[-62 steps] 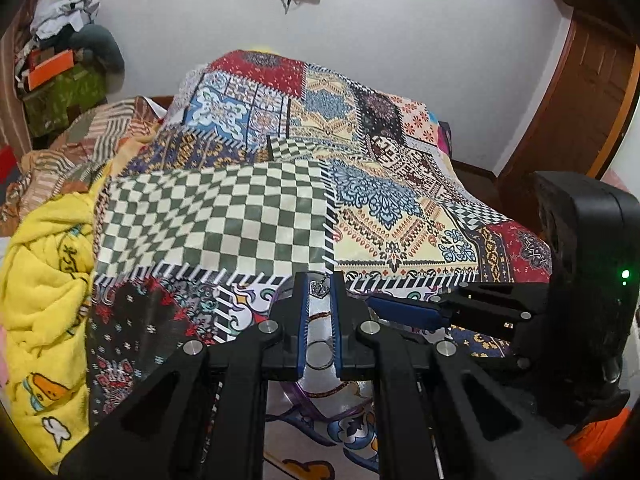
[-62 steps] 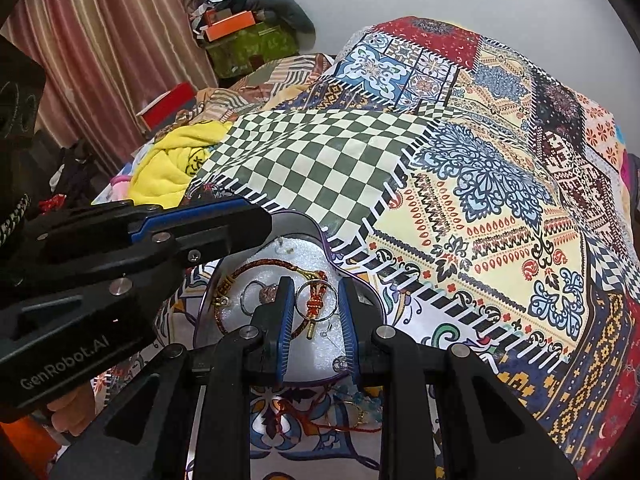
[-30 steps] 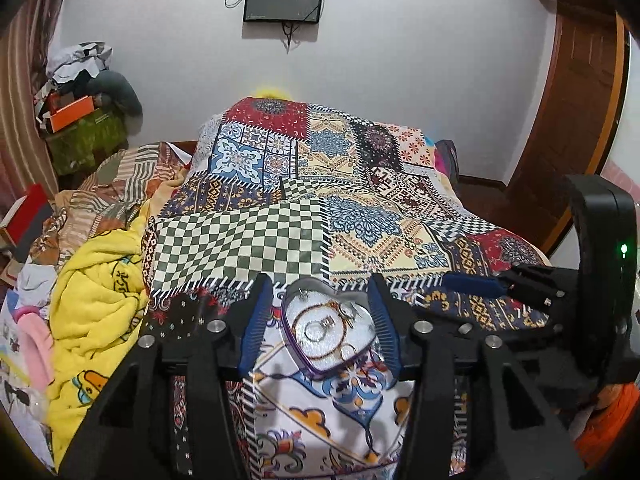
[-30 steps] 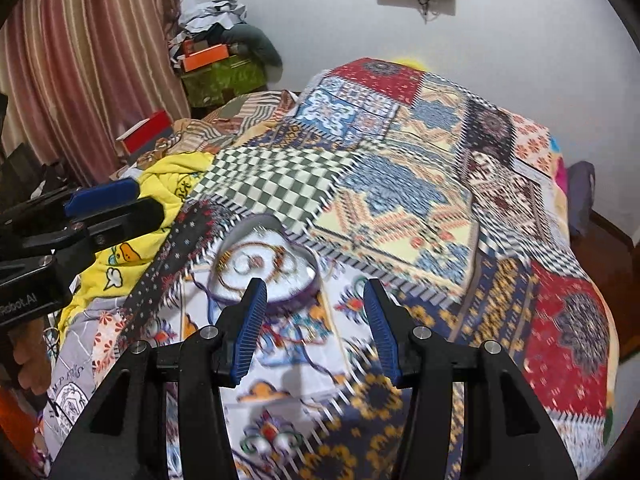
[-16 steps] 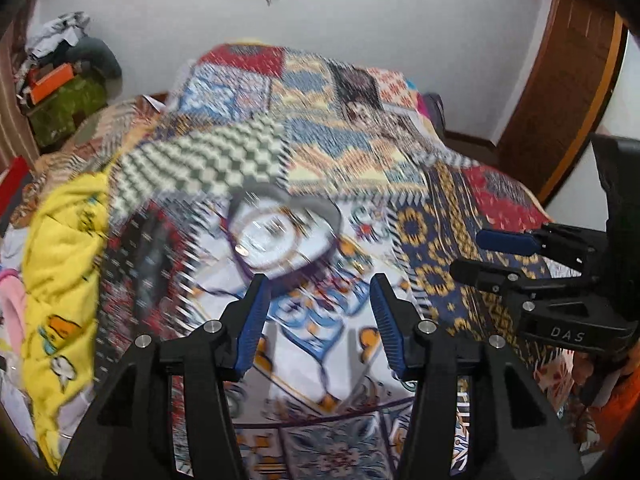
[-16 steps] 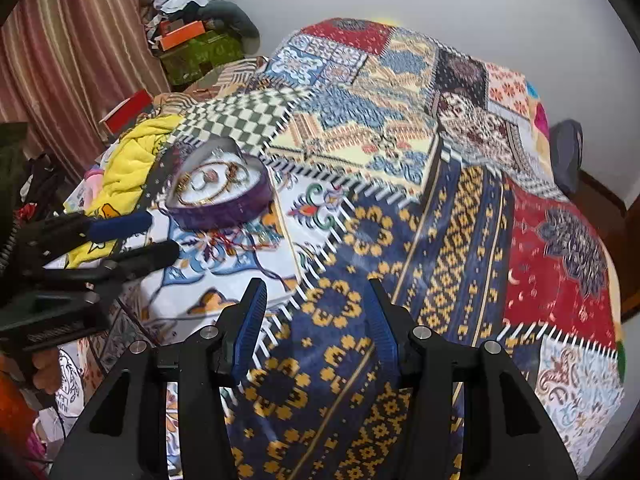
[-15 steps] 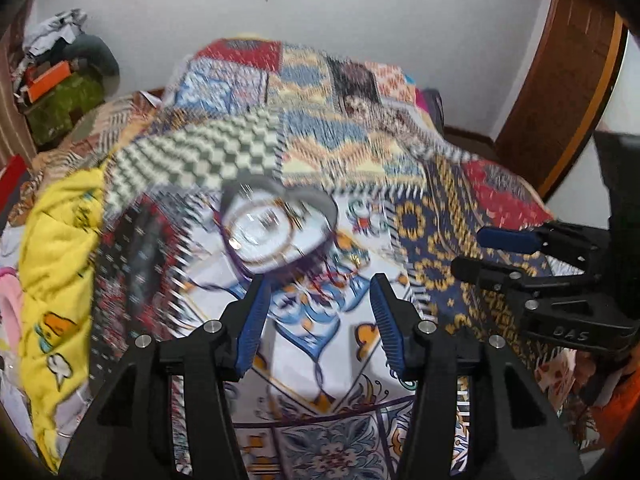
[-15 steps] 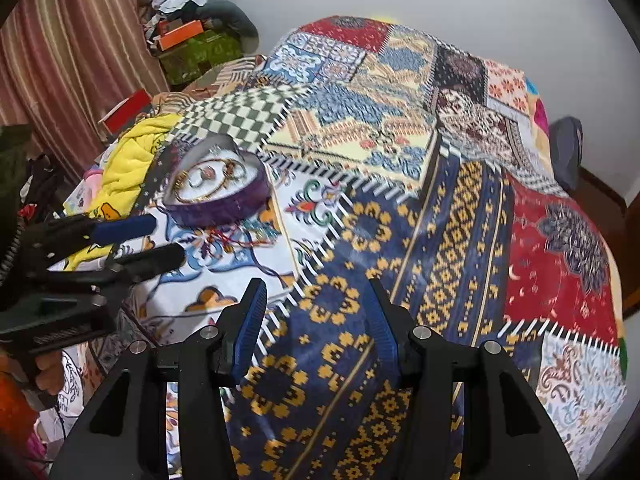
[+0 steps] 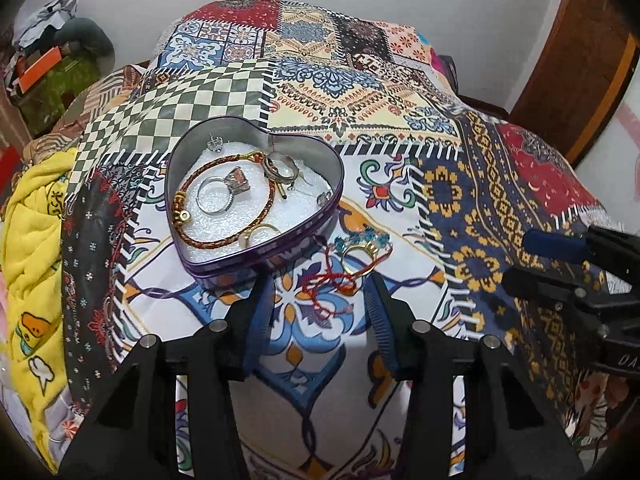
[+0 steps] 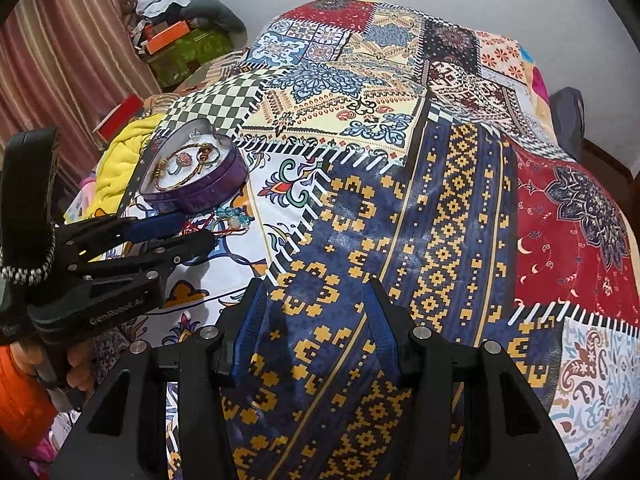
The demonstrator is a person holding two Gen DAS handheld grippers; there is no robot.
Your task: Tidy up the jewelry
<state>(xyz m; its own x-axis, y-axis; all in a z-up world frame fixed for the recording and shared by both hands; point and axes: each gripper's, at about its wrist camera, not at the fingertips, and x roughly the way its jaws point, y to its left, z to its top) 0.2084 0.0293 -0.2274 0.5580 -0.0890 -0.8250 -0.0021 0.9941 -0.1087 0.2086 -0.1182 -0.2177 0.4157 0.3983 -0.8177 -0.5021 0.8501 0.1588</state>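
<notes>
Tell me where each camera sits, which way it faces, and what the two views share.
Left wrist: rides the left tongs, tilted down at the red thread bracelet between its closing, empty jaws; right tongs show at the edge.
Right wrist: rides the right tongs, open over bare patchwork bedspread; left tongs and a hand show.
Shared: purple heart-shaped tin, bedspread.

One heart-shaped tin (image 9: 256, 258) on the bed (image 9: 460, 184). Inside it: one braided bracelet (image 9: 224, 240), three rings that can be made out, namely a silver ring with a stone (image 9: 224, 190), a banded ring (image 9: 280, 166) and a gold ring (image 9: 260, 234), plus small pieces too tiny to count. Outside the tin: one gold ring with blue stones (image 9: 362, 250) and one red thread (image 9: 328, 286). Two tools: left (image 9: 318, 312), right (image 10: 316, 316).
</notes>
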